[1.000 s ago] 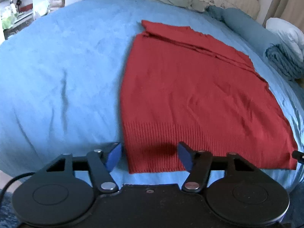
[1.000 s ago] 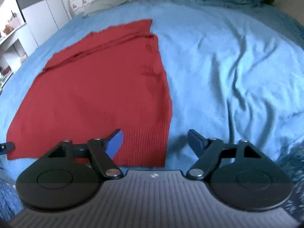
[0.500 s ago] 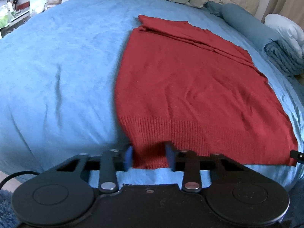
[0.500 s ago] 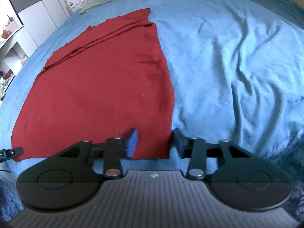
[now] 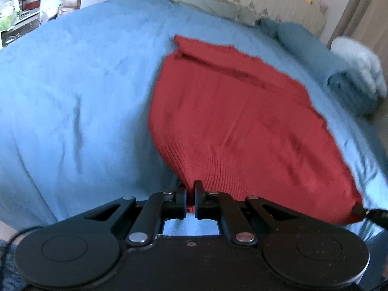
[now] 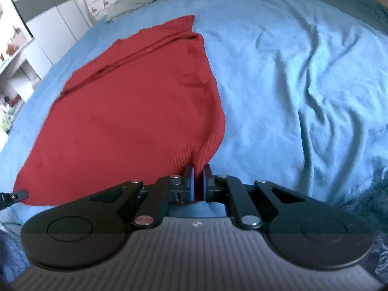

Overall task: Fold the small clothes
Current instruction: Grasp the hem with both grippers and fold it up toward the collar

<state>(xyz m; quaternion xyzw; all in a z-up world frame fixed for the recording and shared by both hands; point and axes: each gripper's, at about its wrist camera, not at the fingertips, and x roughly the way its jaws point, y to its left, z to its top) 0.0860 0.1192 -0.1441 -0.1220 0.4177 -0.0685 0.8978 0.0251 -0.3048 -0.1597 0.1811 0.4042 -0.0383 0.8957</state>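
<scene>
Nearest the lens, the left gripper was clenched on the ribbed hem of the red knit garment at its near left corner, the cloth bunched between the fingers. The right gripper pinched the hem at the near right corner in the same way. Both corners appeared lifted slightly off the blue bedspread, though motion blur made that hard to confirm. Beyond, the garment lay spread flat across the bed. Farther off sat a rolled blue blanket and pillows.
</scene>
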